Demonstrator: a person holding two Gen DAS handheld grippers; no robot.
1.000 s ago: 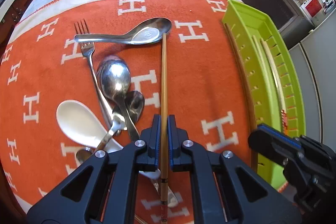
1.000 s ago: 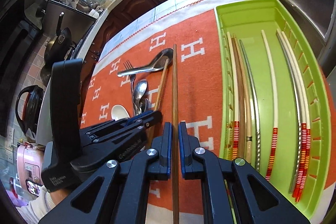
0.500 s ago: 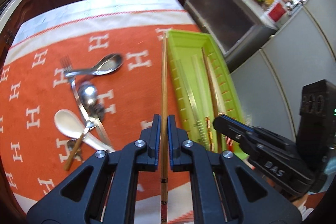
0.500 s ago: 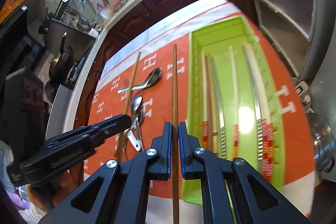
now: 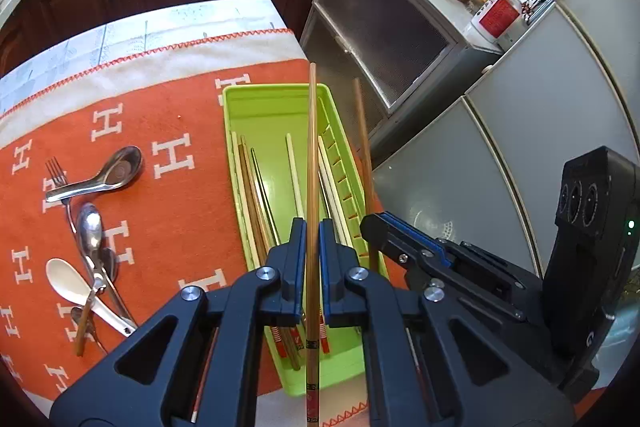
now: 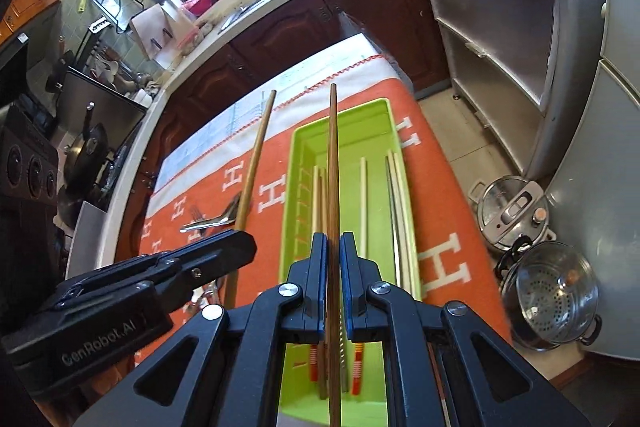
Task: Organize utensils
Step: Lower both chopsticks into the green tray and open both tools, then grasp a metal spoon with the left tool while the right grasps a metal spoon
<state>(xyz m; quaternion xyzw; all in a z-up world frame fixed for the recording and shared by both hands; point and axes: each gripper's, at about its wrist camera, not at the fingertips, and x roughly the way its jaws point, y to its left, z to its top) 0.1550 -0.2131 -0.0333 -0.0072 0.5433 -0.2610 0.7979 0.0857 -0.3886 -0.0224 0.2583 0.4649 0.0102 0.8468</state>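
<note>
Two chopsticks are in my grip, one per gripper, and both are raised above the table near the tray [image 5: 280,99]. My left gripper [image 5: 313,251] has its jaws pressed onto a light chopstick [image 5: 312,163]; my right gripper [image 6: 333,267] has its jaws pinched onto a darker chopstick [image 6: 333,163].

What matters is how each stick lines up with the tray. The tray is long and narrow, and the sticks already in it lie along its length. From the right wrist view, my darker chopstick runs along that same long axis, over the tray's left half, its tip reaching toward the far wall. From the left wrist view, the light chopstick also runs nearly parallel to the tray's length, over its right half, just inside the slotted wall.

How high either stick sits above the tray floor I cannot tell. Both grippers seem about equally near the tray's near end, side by side.

I judge the next move needs only a lowering along this shared axis, then a release.

The spoons [image 5: 90,227] and fork [image 5: 56,175] lie on the orange cloth [image 5: 180,219] to the left of the tray, well apart from it, not yet sorted.
</note>
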